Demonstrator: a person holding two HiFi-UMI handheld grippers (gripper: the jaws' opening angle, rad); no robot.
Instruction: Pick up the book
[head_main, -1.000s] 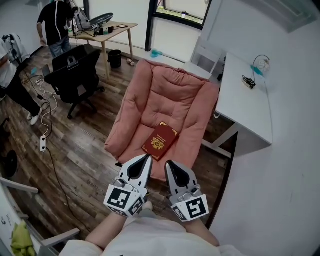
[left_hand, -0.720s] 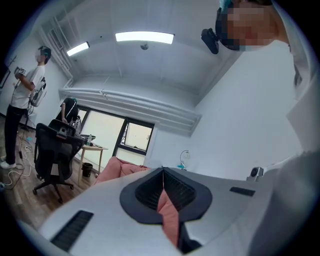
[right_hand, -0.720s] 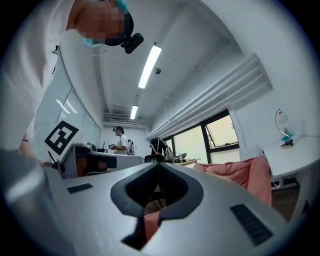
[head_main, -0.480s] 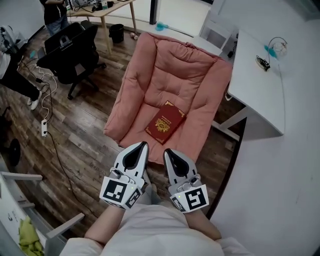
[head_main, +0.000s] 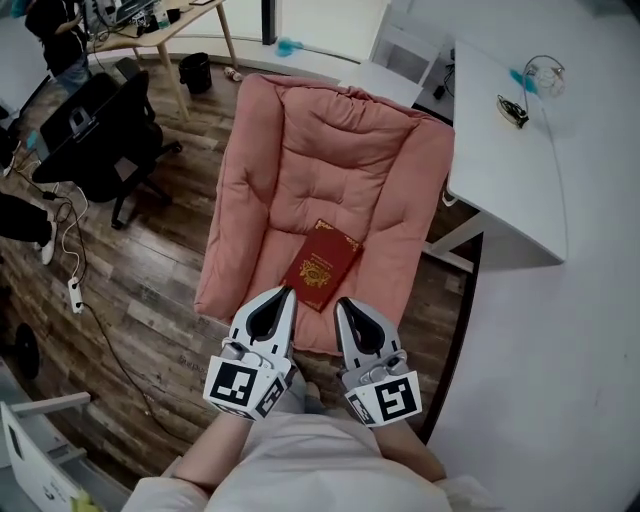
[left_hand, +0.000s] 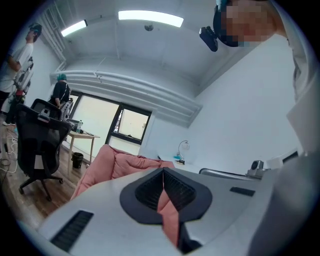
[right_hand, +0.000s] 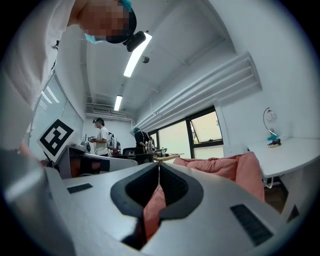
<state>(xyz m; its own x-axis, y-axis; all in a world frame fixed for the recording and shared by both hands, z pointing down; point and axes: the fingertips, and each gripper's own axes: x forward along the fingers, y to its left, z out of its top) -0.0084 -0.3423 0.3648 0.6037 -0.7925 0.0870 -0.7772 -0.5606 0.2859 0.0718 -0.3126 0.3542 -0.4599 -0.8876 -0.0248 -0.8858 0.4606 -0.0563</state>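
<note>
As the head view looks steeply down, a wood-plank floor (head_main: 150, 290) is shown, with a black office chair (head_main: 95, 140) at the far left. Further right, a pink padded lounge chair (head_main: 330, 160) is spread open on the floor. A red book (head_main: 321, 264) with a gold emblem is laid flat on its seat, midway between the side edges and close to the front edge.

At the seat's front edge the left gripper (head_main: 284, 294) is held level, its jaws pressed together with nothing clamped. In the left gripper view only a sliver of pink cushion is seen through the notch behind the closed tips. Just beside it, the right gripper (head_main: 343, 303) is held the same way, jaws likewise closed and empty, as its own view confirms. At the right, a white desk (head_main: 505, 170) is placed beside the chair.

The book is found directly ahead of both tips, its near corner pointed into the gap between them. Its long axis is slanted from near-left to far-right. Neither gripper is clearly nearer, though the left tip is lined up with the book's long left edge. A grasp is judged possible only once jaws are opened.
</note>
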